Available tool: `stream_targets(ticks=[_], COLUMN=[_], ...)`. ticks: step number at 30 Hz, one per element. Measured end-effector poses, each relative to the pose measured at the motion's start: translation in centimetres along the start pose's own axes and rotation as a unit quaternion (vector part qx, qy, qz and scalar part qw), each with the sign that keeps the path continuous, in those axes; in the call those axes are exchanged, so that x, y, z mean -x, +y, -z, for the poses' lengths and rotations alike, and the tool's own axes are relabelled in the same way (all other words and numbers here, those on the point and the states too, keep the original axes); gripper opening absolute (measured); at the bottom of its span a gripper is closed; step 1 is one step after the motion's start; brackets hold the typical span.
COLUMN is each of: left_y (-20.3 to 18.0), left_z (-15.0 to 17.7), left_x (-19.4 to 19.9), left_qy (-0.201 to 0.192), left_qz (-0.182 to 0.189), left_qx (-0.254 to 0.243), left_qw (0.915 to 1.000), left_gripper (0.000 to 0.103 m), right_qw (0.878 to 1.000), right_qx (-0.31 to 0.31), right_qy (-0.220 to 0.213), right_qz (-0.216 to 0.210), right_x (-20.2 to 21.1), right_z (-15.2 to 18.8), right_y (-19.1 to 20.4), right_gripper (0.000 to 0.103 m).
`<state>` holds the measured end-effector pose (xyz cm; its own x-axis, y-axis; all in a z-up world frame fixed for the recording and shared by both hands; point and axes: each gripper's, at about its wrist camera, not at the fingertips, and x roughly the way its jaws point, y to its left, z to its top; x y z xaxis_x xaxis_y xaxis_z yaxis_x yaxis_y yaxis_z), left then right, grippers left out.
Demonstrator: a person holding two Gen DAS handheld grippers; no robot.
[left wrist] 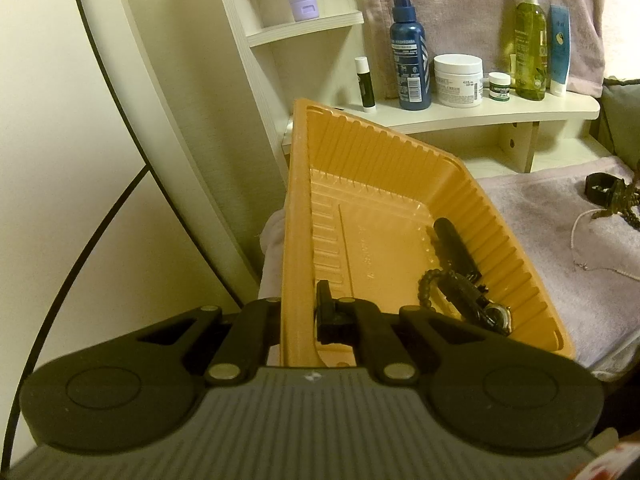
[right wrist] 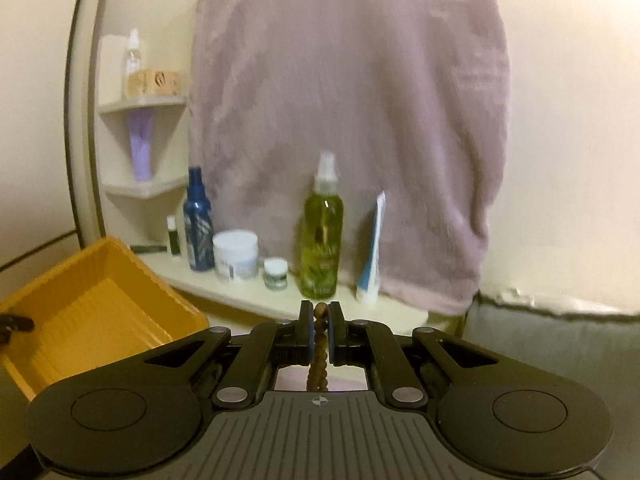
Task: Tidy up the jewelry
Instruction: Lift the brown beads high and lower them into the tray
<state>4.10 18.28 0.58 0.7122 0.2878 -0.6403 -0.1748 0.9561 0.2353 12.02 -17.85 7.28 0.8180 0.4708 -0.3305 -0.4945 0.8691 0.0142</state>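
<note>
My left gripper is shut on the near rim of an orange plastic tray and holds it tilted. Inside the tray lie a dark beaded bracelet, a black watch and a black tube. The tray also shows at the lower left of the right wrist view. My right gripper is shut on a brown beaded strand that hangs down between the fingers. More dark beads and a black band and a thin chain lie on the lilac towel.
A white shelf behind the tray carries a blue spray bottle, a white cream jar, a small jar, a green spray bottle, a tube and a lip balm. A lilac towel hangs on the wall.
</note>
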Motion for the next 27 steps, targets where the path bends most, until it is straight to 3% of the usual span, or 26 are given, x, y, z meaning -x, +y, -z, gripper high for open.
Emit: stream_targets(ticks=[9,23,27], left_y=[0.0,0.1,0.2], left_z=[0.0,0.1,0.0], left_x=[0.0,0.1,0.1], left_qy=[0.0,-0.002,-0.003], left_qz=[0.001,0.004,0.005], left_qx=[0.001,0.006,0.009], left_qw=[1.0,1.0,0.9999], left_gripper=[0.004,0.005,0.005], right_qw=[0.998,0.982,0.976], right_qx=[0.021,0.04,0.038], right_qy=[-0.039,-0.079,-0.073], right_qz=[-0.035,-0.168,-0.202], right_x=[0.3,-2.6,-4.7], right_z=[-3.4,-7.4,-7.7], right_y=[1.7,10.0,12.3], right_gripper=[0.006,0.006,0.006])
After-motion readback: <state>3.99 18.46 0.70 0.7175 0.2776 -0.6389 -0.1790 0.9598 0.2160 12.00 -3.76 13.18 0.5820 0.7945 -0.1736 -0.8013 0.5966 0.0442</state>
